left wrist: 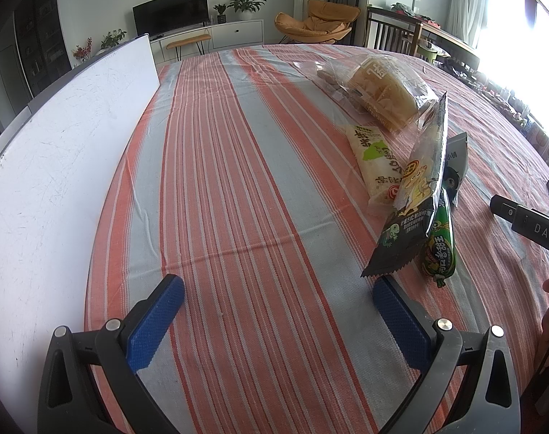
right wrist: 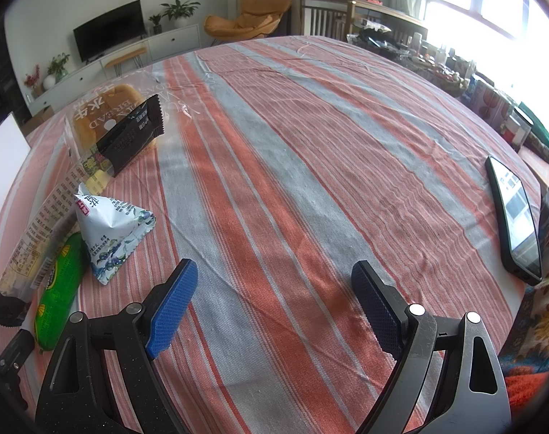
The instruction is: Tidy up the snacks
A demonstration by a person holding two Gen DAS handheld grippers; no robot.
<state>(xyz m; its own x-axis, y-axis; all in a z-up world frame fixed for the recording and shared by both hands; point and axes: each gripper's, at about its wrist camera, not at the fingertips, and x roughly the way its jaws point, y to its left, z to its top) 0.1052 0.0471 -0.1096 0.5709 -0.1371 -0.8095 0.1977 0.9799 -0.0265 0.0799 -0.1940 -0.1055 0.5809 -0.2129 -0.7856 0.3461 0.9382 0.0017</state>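
Both grippers, left gripper (left wrist: pixel 278 311) and right gripper (right wrist: pixel 274 300), are hovering spread and empty over the bench (left wrist: pixel 238 181); light, crinkly snack packets (left wrist: pixel 415 195) are likely inviting edge pinches.

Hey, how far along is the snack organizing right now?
Nothing looks sorted yet. The bread bag, rice cracker pack, black turtle packet, green sausage and white triangular pack lie loose on the tablecloth. The left gripper and right gripper are open, holding nothing. All remains.

A table in a striped orange-grey cloth (right wrist: pixel 292 152) carries snack packets (left wrist: pixel 412 181), a white board (left wrist: pixel 57 152) and a phone (right wrist: pixel 516 217)
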